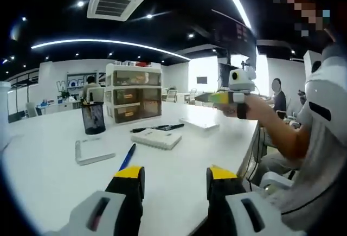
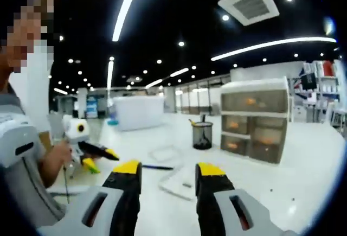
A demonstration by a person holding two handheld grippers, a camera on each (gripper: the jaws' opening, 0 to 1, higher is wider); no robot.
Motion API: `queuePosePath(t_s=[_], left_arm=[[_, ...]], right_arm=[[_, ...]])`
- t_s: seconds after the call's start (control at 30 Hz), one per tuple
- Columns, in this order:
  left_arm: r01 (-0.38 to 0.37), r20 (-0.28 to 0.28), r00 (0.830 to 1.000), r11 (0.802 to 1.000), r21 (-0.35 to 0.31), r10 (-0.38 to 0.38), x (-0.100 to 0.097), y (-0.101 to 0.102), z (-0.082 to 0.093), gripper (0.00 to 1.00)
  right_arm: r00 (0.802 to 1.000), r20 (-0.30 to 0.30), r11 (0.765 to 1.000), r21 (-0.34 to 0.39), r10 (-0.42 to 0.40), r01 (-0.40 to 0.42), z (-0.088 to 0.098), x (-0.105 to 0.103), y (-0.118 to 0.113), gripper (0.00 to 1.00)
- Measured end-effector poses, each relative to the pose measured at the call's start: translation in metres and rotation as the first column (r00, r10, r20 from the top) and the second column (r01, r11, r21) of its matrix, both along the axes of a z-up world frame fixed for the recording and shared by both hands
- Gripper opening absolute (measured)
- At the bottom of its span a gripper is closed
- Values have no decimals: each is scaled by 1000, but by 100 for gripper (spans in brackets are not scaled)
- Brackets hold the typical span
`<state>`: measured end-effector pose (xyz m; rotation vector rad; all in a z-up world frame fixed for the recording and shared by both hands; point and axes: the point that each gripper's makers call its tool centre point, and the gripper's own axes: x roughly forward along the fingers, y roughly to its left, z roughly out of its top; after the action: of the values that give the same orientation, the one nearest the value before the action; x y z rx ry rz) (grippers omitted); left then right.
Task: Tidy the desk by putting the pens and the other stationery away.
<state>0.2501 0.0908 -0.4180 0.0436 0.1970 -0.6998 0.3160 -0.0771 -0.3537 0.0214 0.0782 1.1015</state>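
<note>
Where the left gripper view begins, the left tongs [image 1: 175, 180] rise from the bottom edge, yellow-tipped jaws parted with nothing between them, above the white table [image 1: 49, 176].

Item, blue pen [image 1: 127, 157]: lying on the table just beyond the left jaw tip, pointing away.
Item, flat white tray-like piece [image 1: 93, 153]: lying left of the blue pen, near it, apart from it.
Item, white notebook [image 1: 156, 138]: lying flat past the pen, toward the middle of the table.
Item, black pen [image 1: 157, 128]: lying just behind the notebook; whether the two touch cannot be told.
Item, black mesh pen cup [image 1: 93, 118]: upright, left of the notebook, with something dark standing in it.
Item, three-drawer storage unit [image 1: 134, 100]: translucent drawers in a white frame, standing behind the cup, farther back on the table.
Item, second flat white object [image 1: 199, 123]: lying to the right, near the table's far edge.
Item, right tongs [image 1: 212, 98]: held in a person's hand [image 1: 250, 107] at the right, above the table edge, jaws pointing left.

In the right gripper view, the right tongs [image 2: 164, 172] likewise stand apart and empty. Beyond them lie the notebook [image 2: 179, 184] and the blue pen [image 2: 157, 167], then the pen cup [image 2: 202, 134] and the storage unit [image 2: 256, 118]. At the left, a hand [image 2: 60, 153] holds the left tongs [image 2: 104, 155]; their jaw spacing cannot be judged from here.
</note>
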Motion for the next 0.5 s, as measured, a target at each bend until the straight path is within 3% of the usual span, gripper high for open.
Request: queuePosePath(t_s=[0.1, 0.3, 0.5], left_arm=[[-33, 8, 999, 999, 2, 33, 2, 10, 5, 45], [-105, 19, 994, 994, -15, 106, 7, 32, 9, 45], [-131, 1, 991, 991, -14, 131, 7, 41, 4, 45]], right_arm=[[995, -49, 996, 20, 82, -81, -7, -25, -1, 36], [999, -30, 999, -18, 45, -45, -20, -48, -24, 33], [997, -76, 996, -82, 12, -18, -49, -55, -42, 27]])
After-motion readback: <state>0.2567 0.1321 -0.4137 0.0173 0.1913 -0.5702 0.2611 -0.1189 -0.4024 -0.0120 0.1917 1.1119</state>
